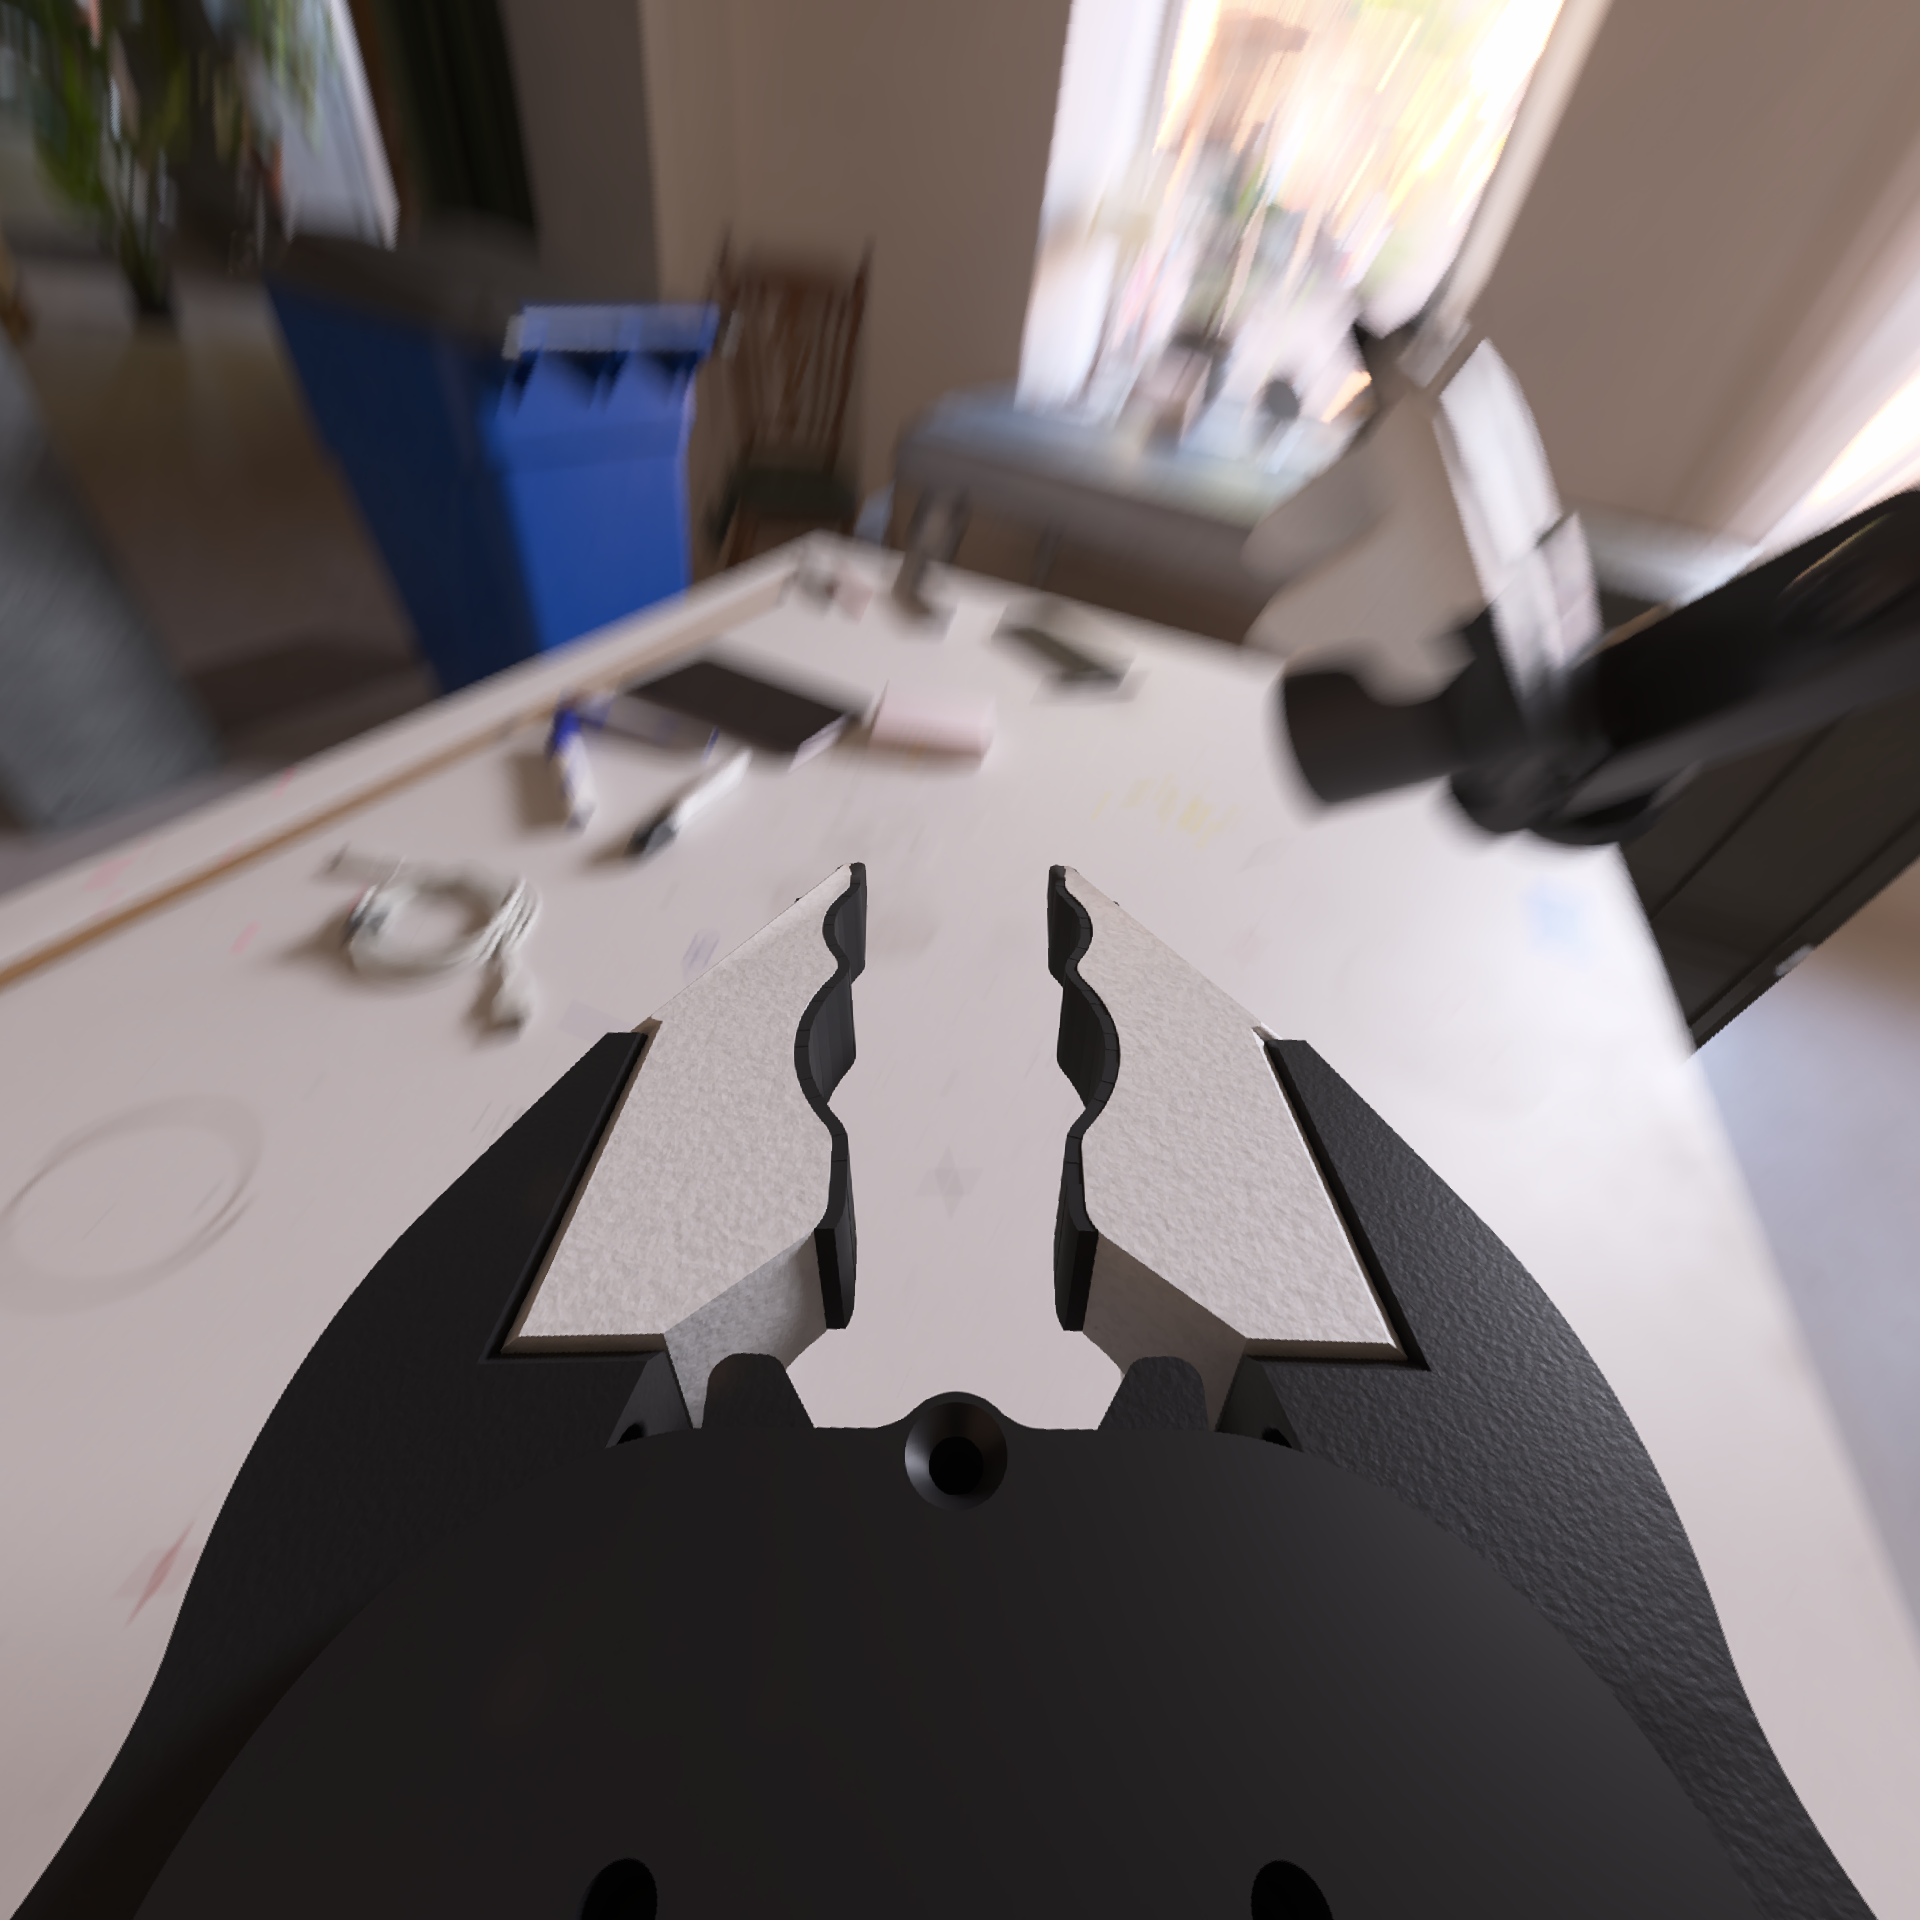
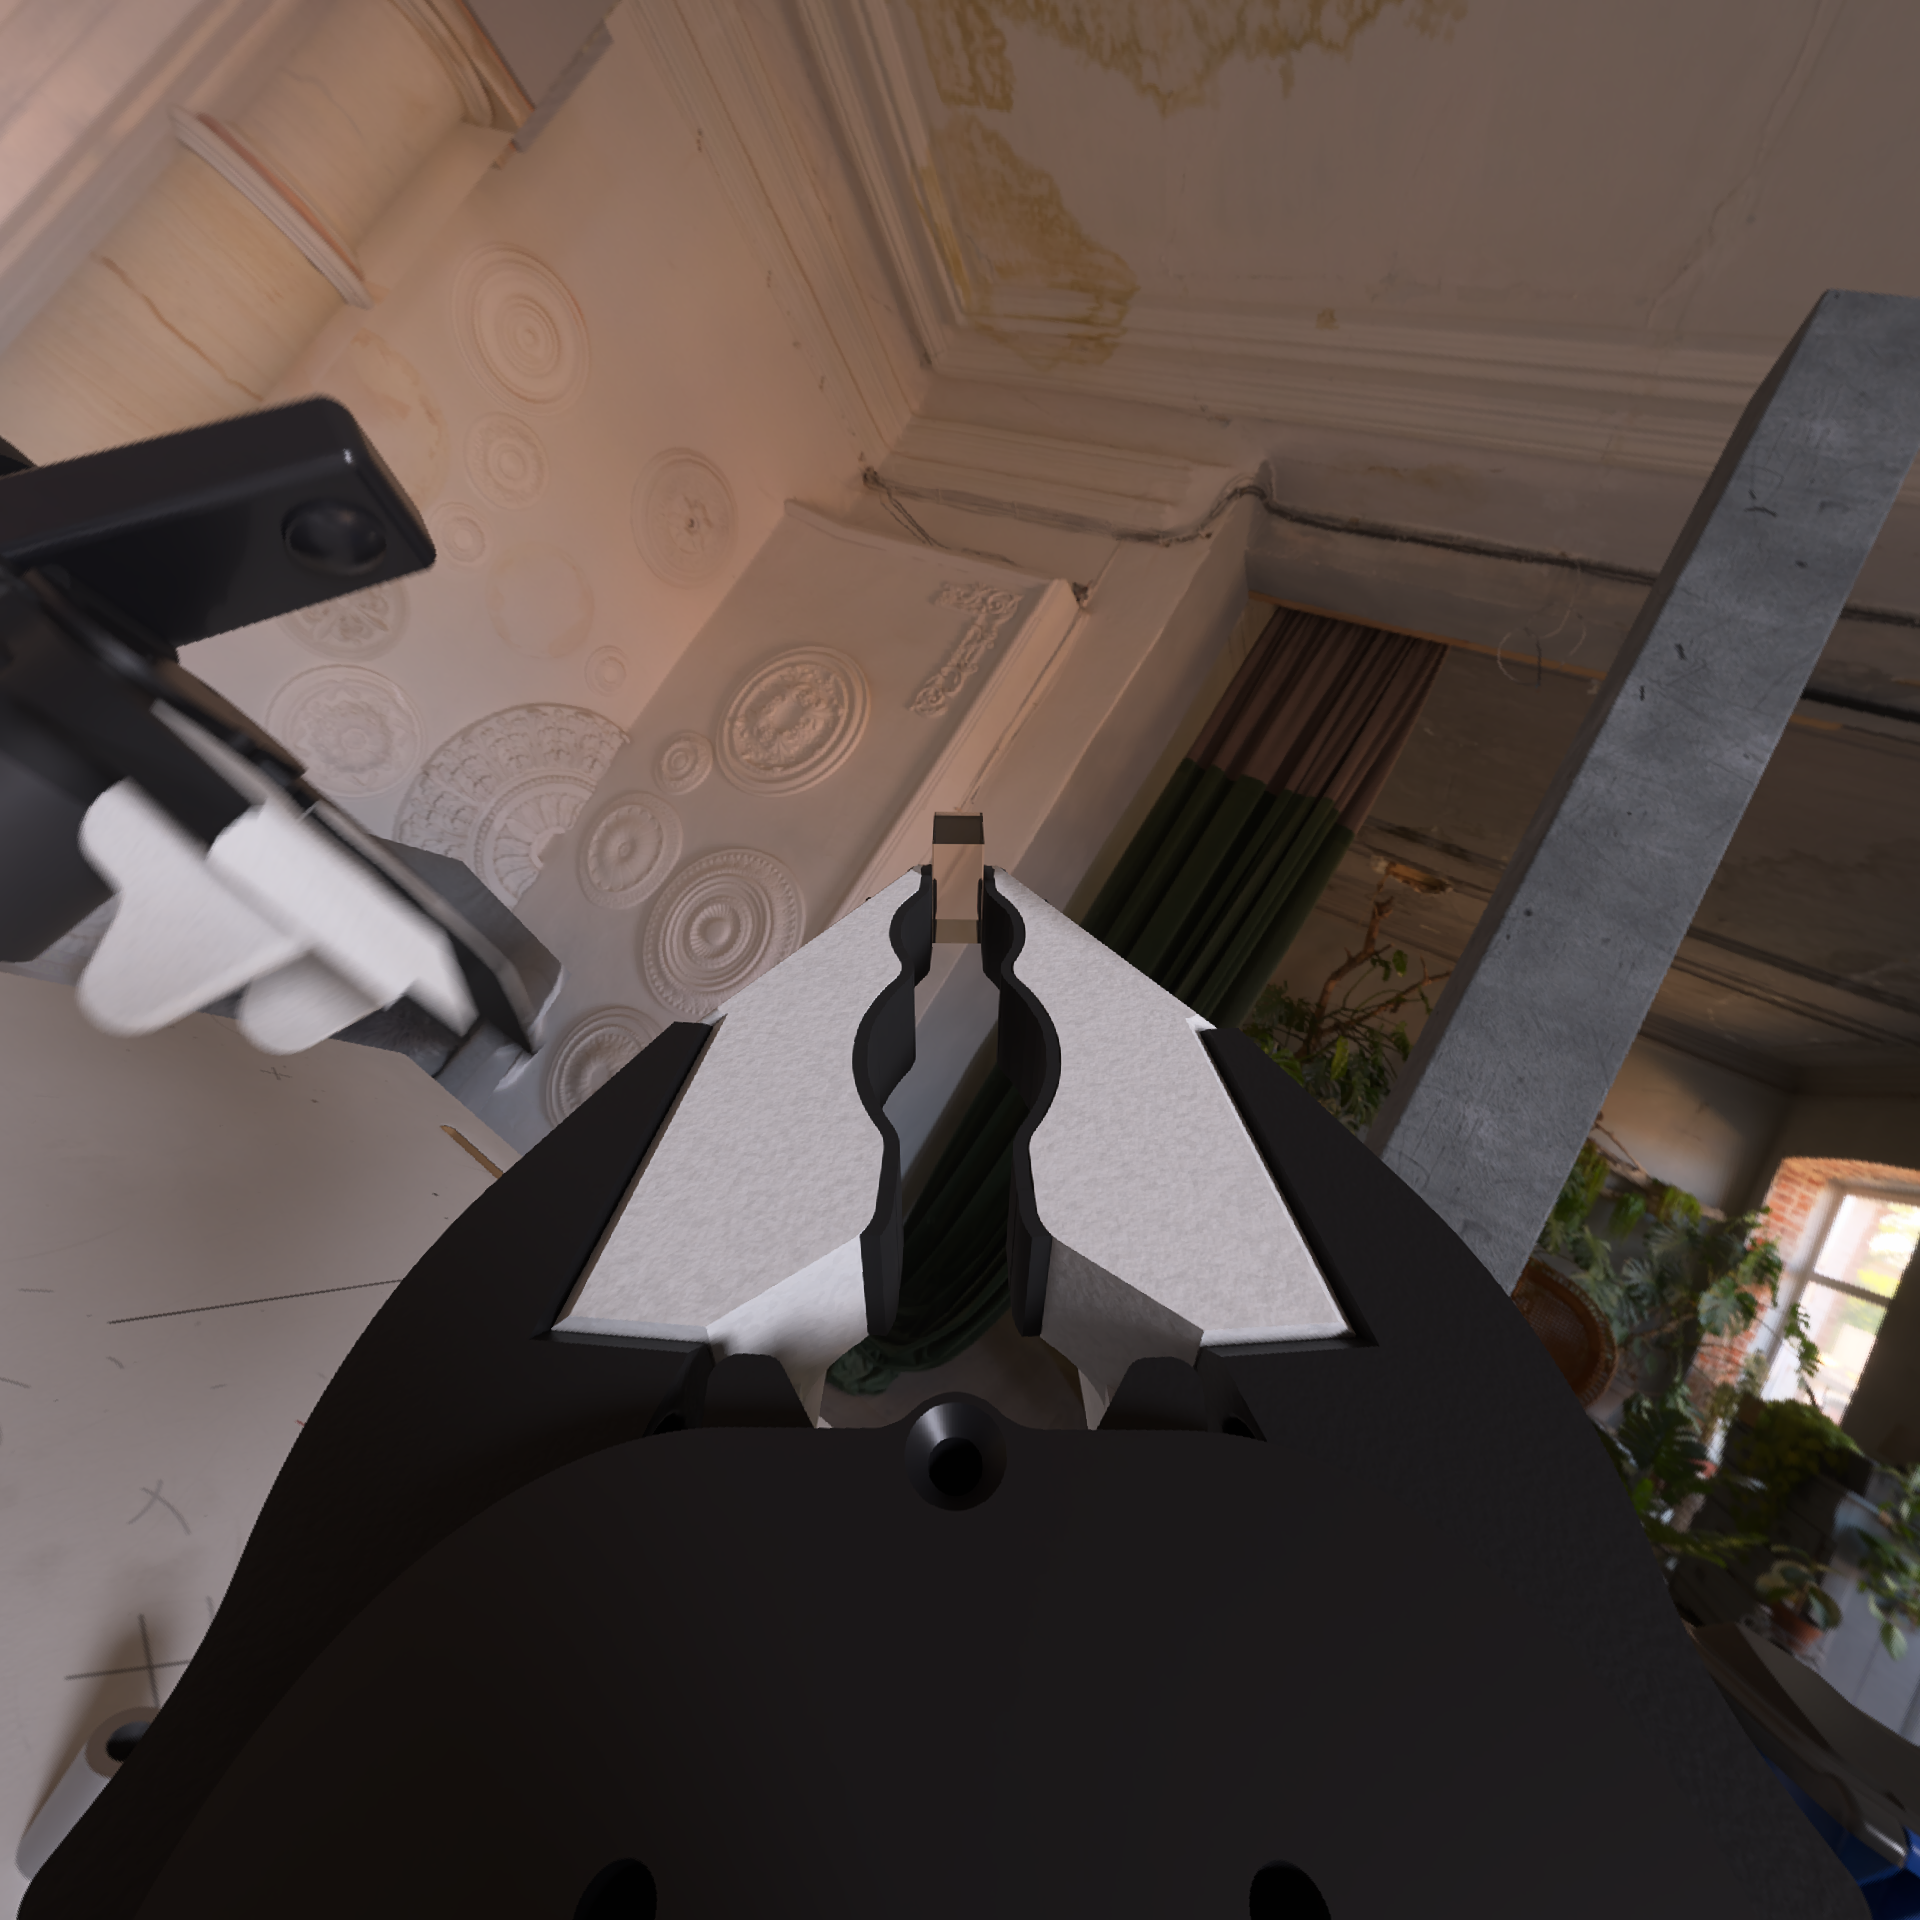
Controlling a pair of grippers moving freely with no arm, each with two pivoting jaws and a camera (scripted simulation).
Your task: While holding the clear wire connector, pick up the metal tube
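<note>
The left gripper [image 1: 954, 883] hangs over a pale table [image 1: 1195, 935] with its jaws apart and nothing between them; on the blurred tabletop lie a coiled white cable [image 1: 436, 925] at left, then a marker [image 1: 691, 800] and a dark flat pad [image 1: 743, 701]. The metal tube cannot be made out in the blur. At right, the right gripper [image 2: 957, 883], tilted up toward the ceiling, is clamped at its tips on the clear connector [image 2: 957, 878].
</note>
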